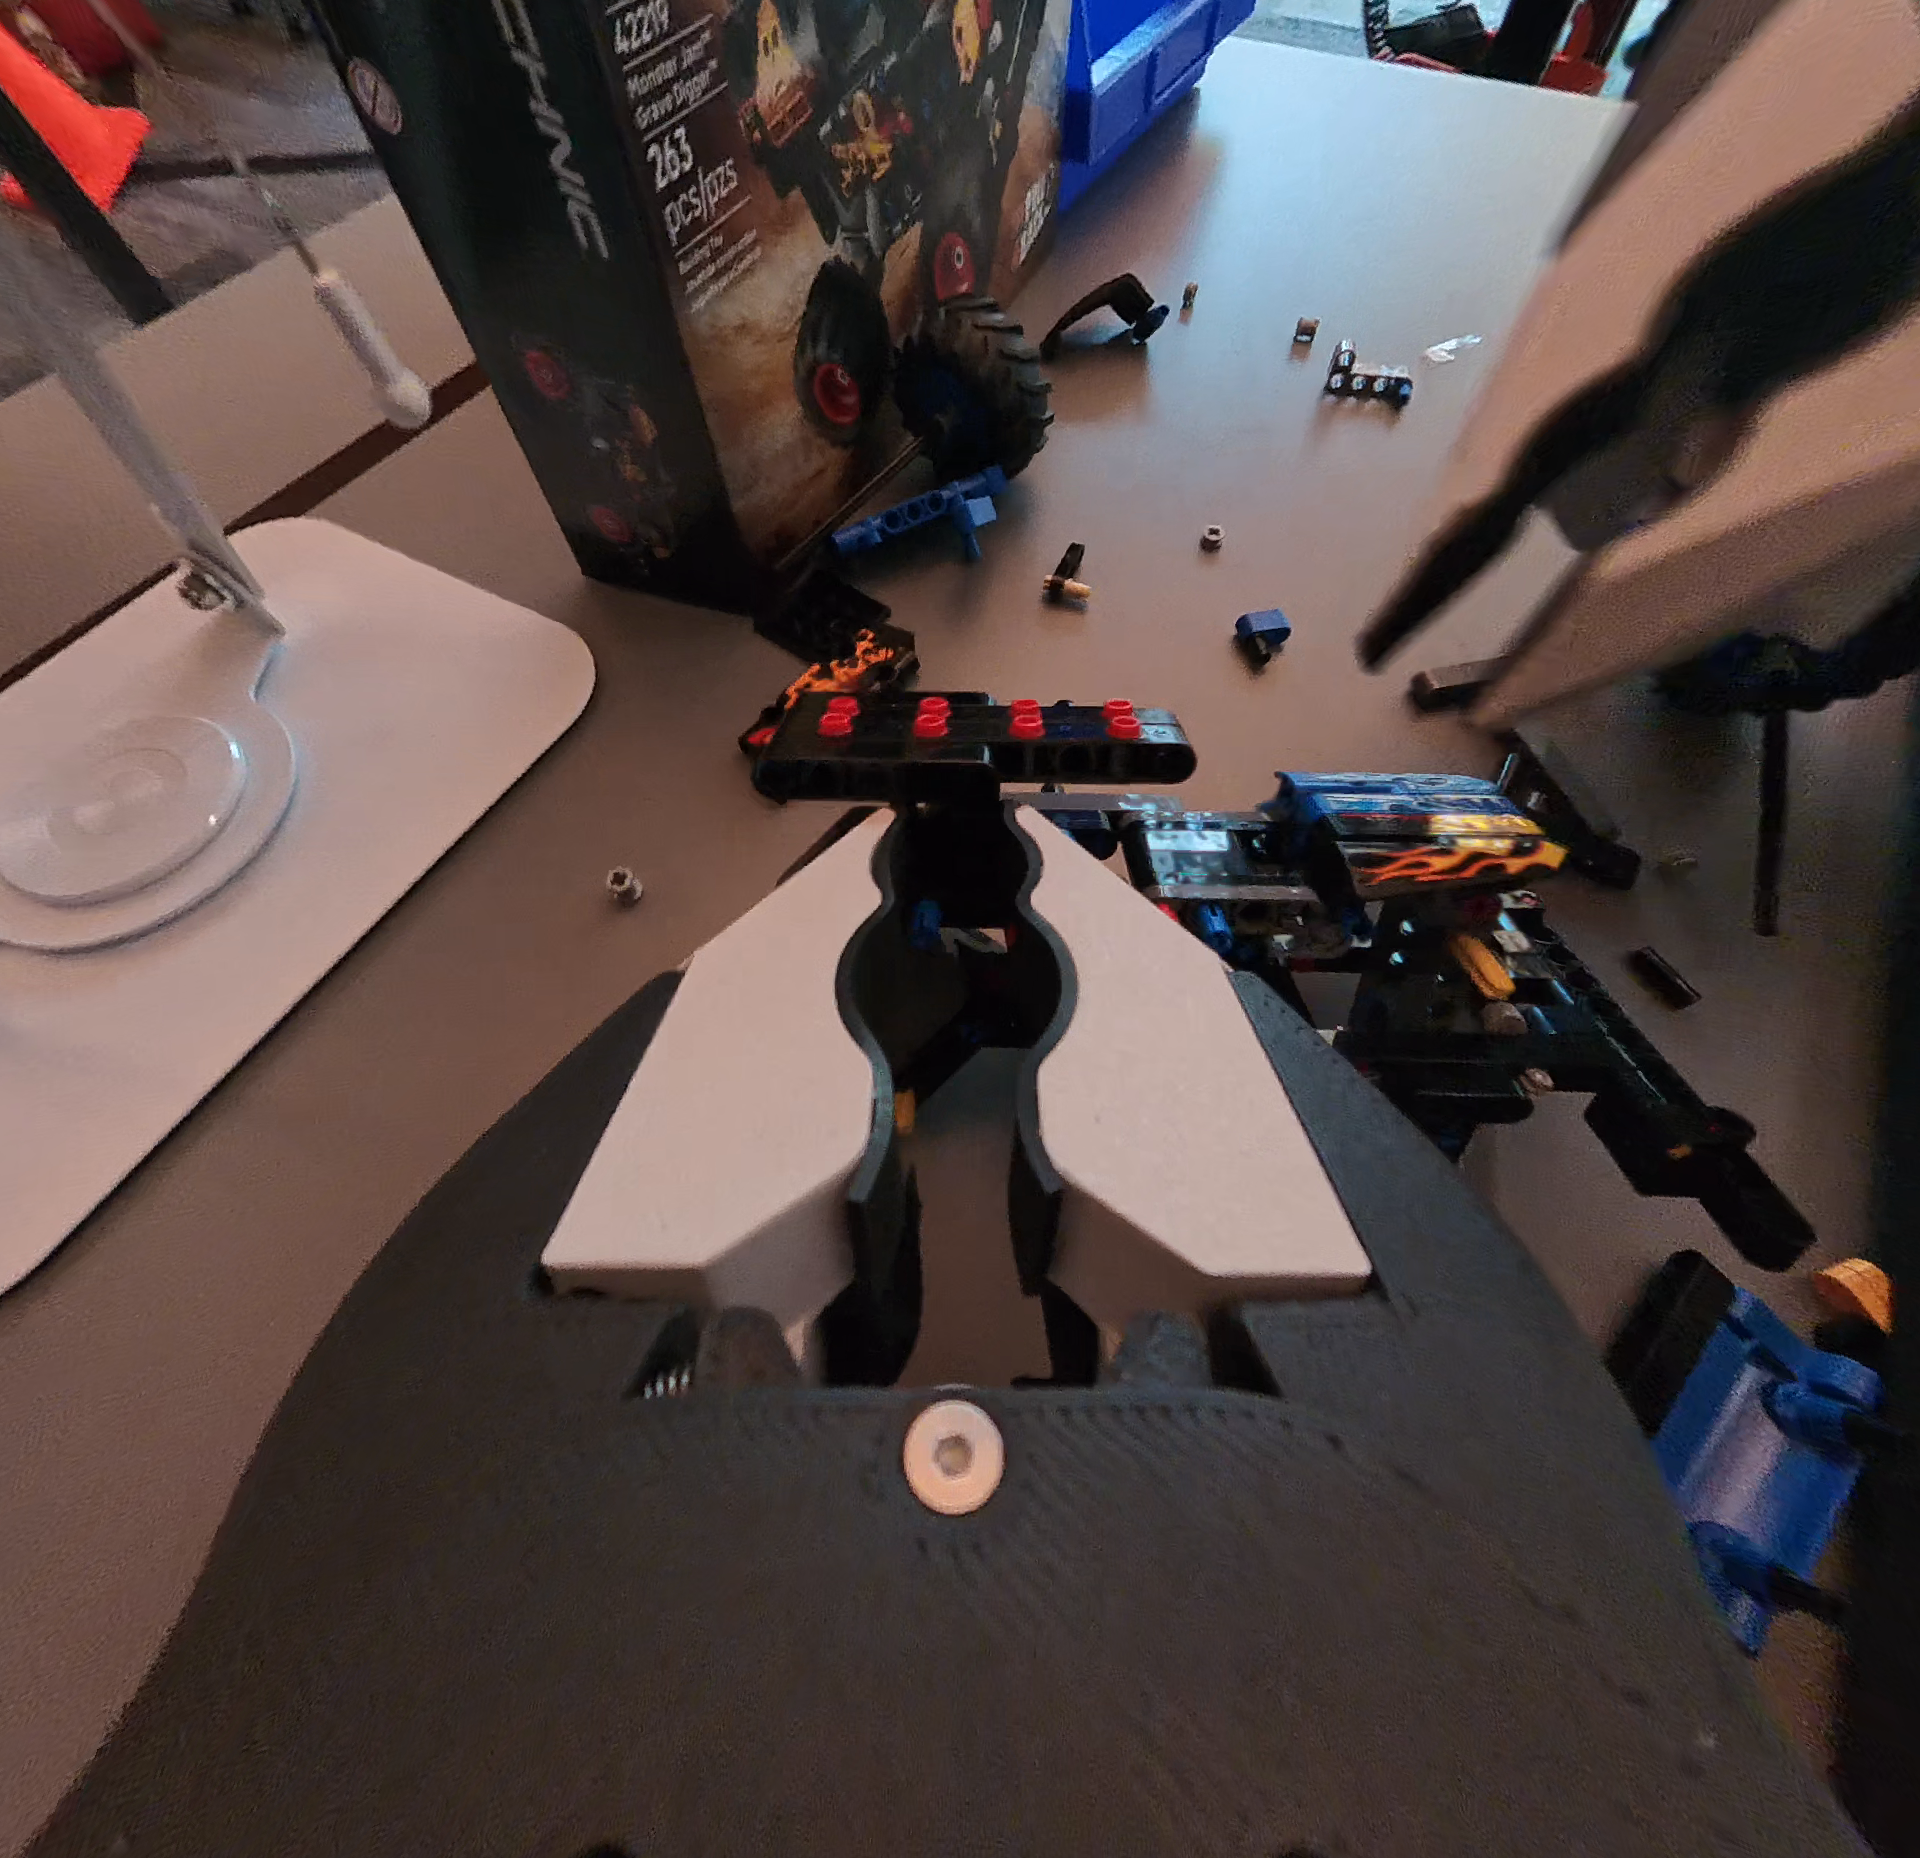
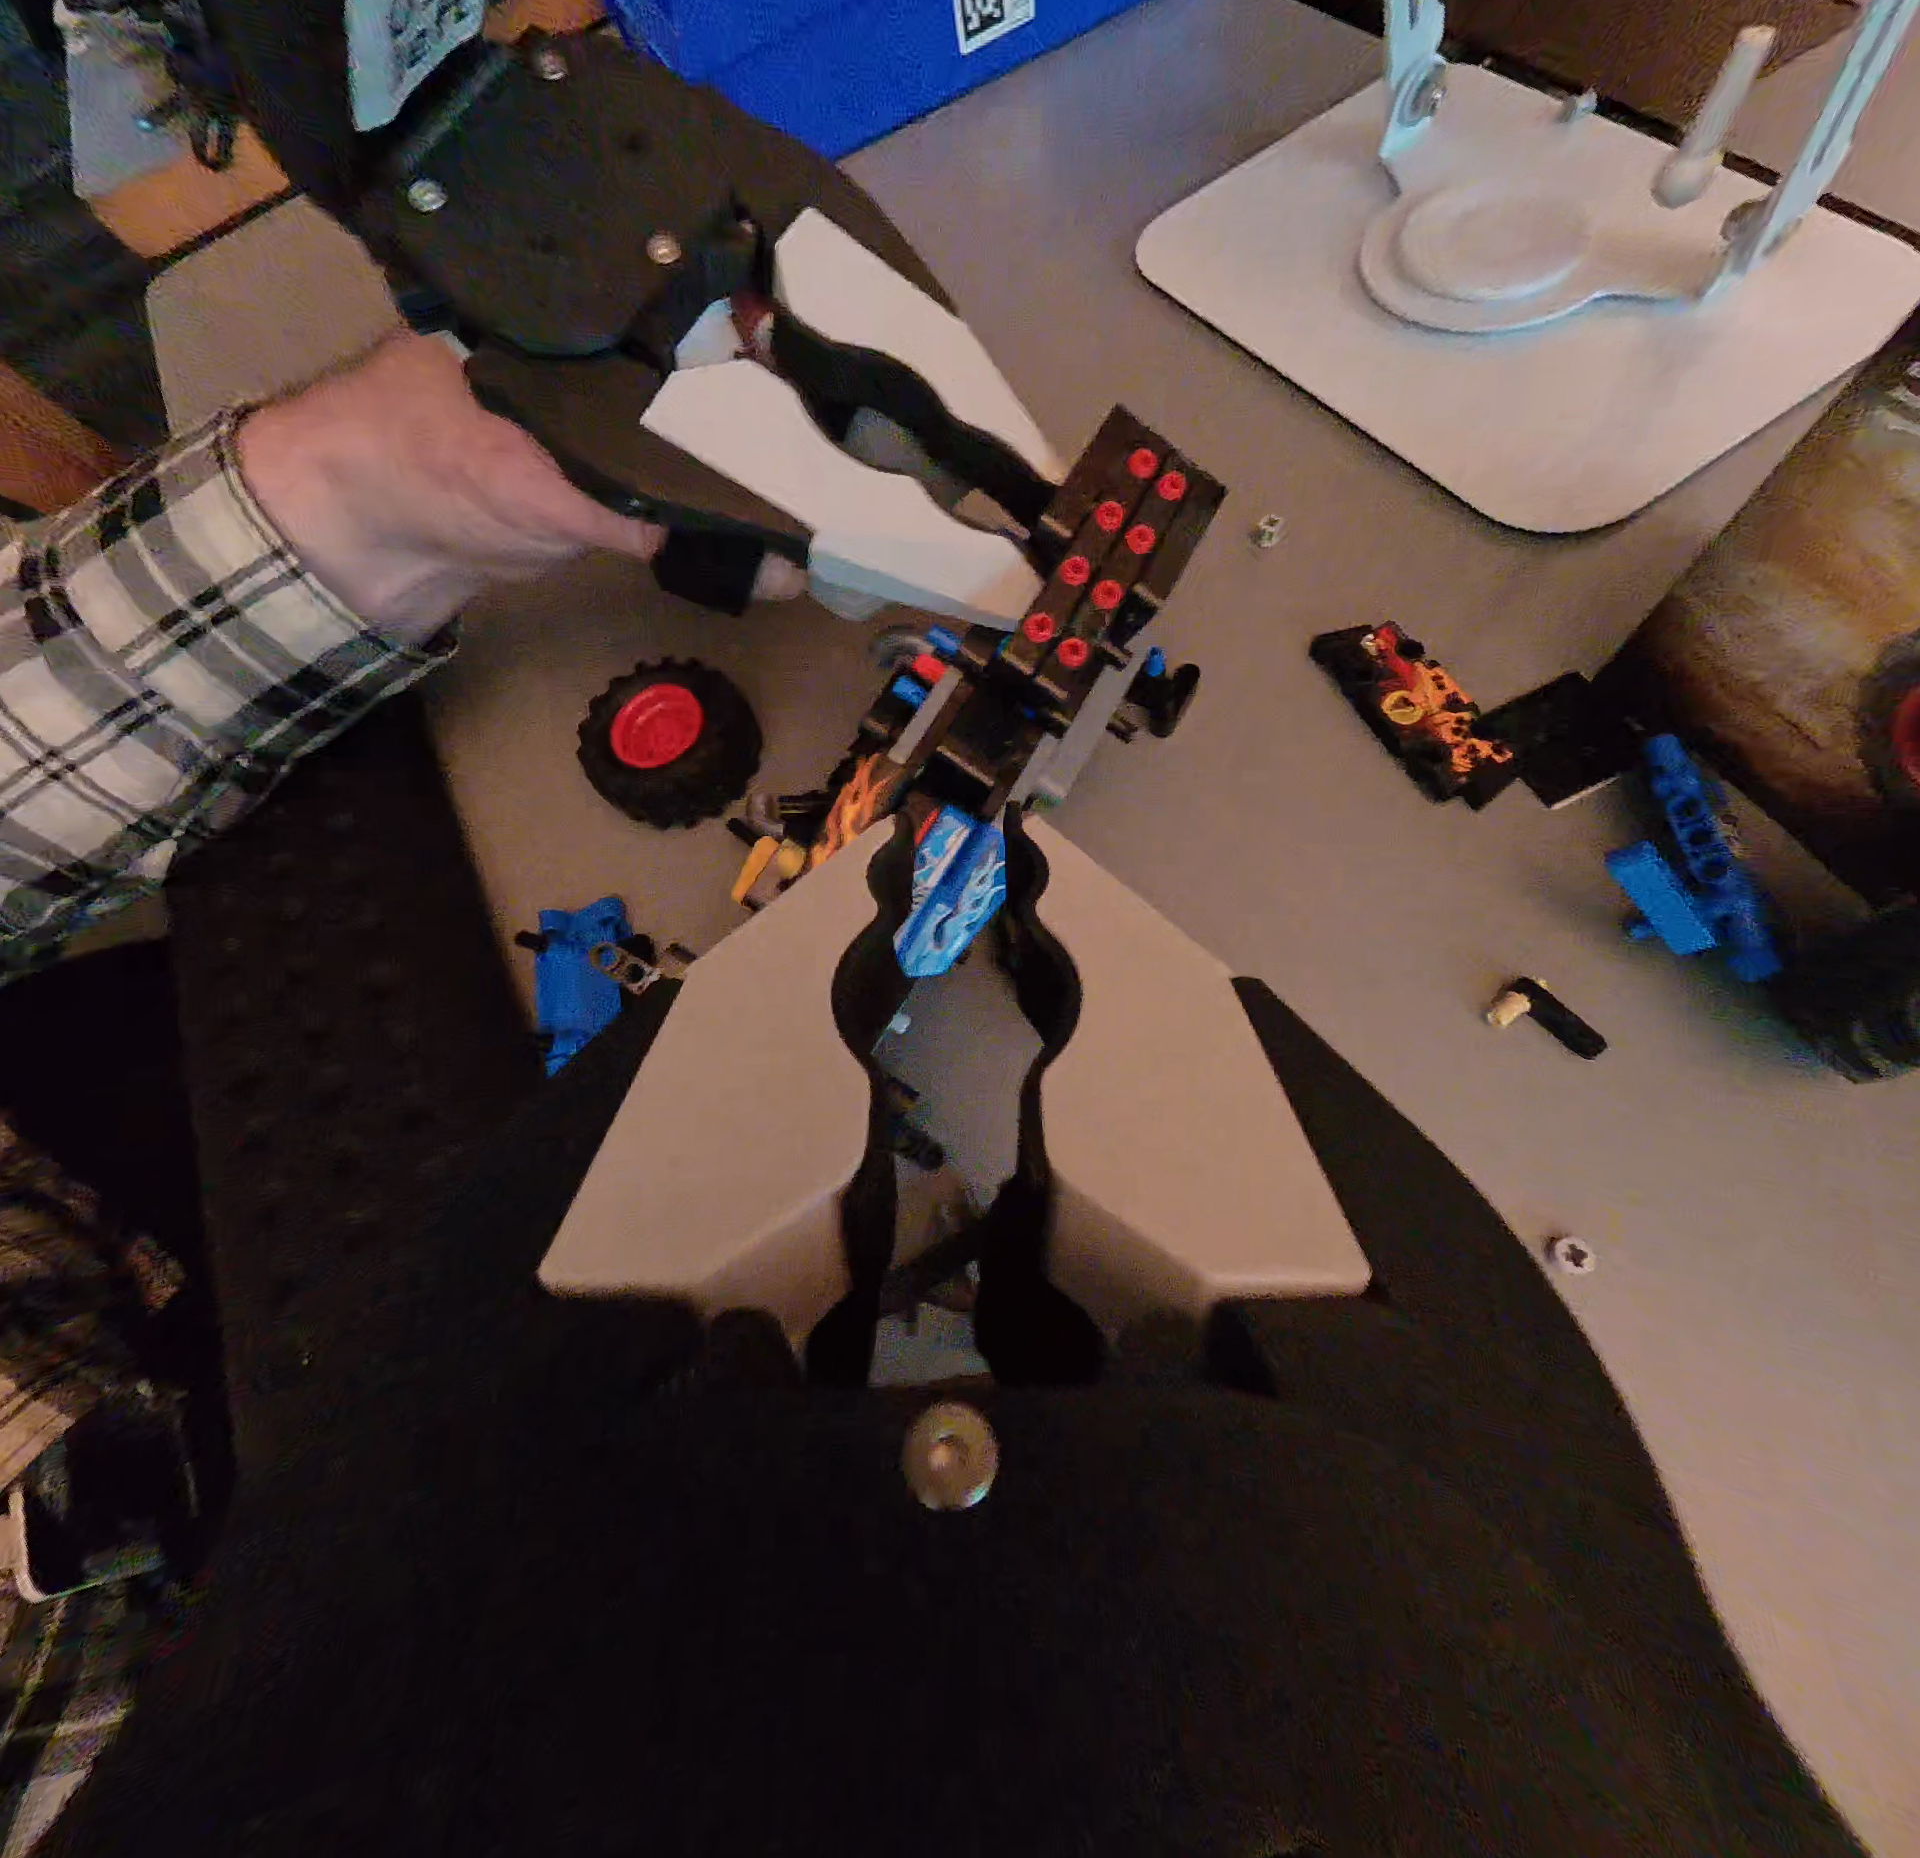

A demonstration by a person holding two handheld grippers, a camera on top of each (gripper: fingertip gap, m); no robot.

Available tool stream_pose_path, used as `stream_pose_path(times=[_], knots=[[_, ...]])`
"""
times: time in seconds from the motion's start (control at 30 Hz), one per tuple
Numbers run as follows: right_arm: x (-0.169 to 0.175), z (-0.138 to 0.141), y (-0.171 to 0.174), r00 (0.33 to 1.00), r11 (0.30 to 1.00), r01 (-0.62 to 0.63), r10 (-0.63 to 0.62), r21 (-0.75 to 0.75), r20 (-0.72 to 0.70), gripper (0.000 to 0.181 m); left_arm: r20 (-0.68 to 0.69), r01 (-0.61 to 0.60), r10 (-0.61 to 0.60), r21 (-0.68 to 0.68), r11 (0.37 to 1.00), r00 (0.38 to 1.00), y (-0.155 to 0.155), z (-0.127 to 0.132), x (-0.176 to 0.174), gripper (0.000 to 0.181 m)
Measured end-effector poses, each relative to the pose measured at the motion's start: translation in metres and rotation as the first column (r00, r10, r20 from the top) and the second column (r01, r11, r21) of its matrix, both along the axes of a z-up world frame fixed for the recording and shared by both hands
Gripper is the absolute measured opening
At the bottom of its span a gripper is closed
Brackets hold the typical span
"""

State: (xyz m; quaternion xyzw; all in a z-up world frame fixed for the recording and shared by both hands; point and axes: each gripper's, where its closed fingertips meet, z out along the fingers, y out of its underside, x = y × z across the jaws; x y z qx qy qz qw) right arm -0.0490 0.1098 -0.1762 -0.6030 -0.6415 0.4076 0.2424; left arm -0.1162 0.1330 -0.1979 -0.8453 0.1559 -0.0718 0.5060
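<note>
My left gripper (image 1: 951, 821) is shut on a black beam piece with several red pins (image 1: 971, 738) and holds it at one end of a partly built toy truck chassis (image 1: 1403, 873). In the right wrist view the left gripper (image 2: 1039, 546) comes in from the upper left, held by a hand in a plaid sleeve (image 2: 416, 478), with its fingers on the red-pinned piece (image 2: 1107, 561). My right gripper (image 2: 951, 837) is shut on the chassis's blue flame-printed panel (image 2: 951, 899). It shows blurred in the left wrist view (image 1: 1403, 670), above the chassis.
A building-set box (image 1: 727, 250) stands behind, with a blue bin (image 2: 831, 21) beyond it. A white stand base (image 2: 1507, 302) lies on the grey table (image 2: 1455, 1185). Loose parts lie about: a red-hubbed wheel (image 2: 668, 743), a flame panel (image 2: 1423, 707), blue pieces (image 2: 1688, 863) and small pins. My hands' fingertips stand some 8 centimetres from each other.
</note>
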Motion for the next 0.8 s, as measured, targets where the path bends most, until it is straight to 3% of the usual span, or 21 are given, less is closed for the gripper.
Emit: stream_pose_path(times=[0.1, 0.2, 0.23, 0.33, 0.47, 0.6, 0.73, 0.8], knots=[[-0.007, -0.002, 0.014, 1.0, 0.997, -0.005, 0.007, -0.071, 0.021, 0.023, -0.033, 0.001, 0.002, 0.069, 0.998, 0.999, 0.005, 0.01, 0.003, 0.012], [-0.015, -0.004, 0.032, 1.0, 0.997, 0.013, -0.014, -0.082, -0.009, 0.026, -0.077, 0.063, -0.047, 0.225, 0.972, 0.996, 0.005, 0.038, 0.014, 0.013], [-0.016, -0.002, 0.032, 1.0, 0.988, -0.001, -0.004, -0.157, -0.03, 0.028, -0.074, 0.079, -0.061, 0.279, 0.957, 0.995, 0.004, 0.048, 0.017, 0.012], [-0.015, 0.016, 0.026, 0.987, 0.918, -0.105, 0.051, -0.382, -0.15, 0.028, -0.093, 0.117, -0.087, 0.402, 0.908, 0.992, -0.001, 0.07, 0.022, 0.012], [-0.01, 0.048, 0.012, 0.939, 0.801, -0.275, 0.106, -0.531, -0.326, 0.024, -0.149, 0.175, -0.115, 0.501, 0.847, 0.982, -0.007, 0.091, 0.038, 0.012], [-0.008, 0.054, 0.005, 0.916, 0.8, -0.324, 0.131, -0.506, -0.379, 0.012, -0.279, 0.226, -0.079, 0.547, 0.806, 0.957, -0.008, 0.097, 0.052, 0.013], [-0.009, 0.067, 0.005, 0.899, 0.866, -0.284, 0.091, -0.411, -0.429, 0.012, -0.238, 0.197, -0.063, 0.593, 0.781, 0.969, -0.008, 0.105, 0.049, 0.015], [-0.011, 0.064, 0.007, 0.903, 0.94, -0.215, 0.088, -0.265, -0.421, 0.014, -0.257, 0.191, -0.045, 0.58, 0.792, 0.965, -0.007, 0.102, 0.045, 0.017]])
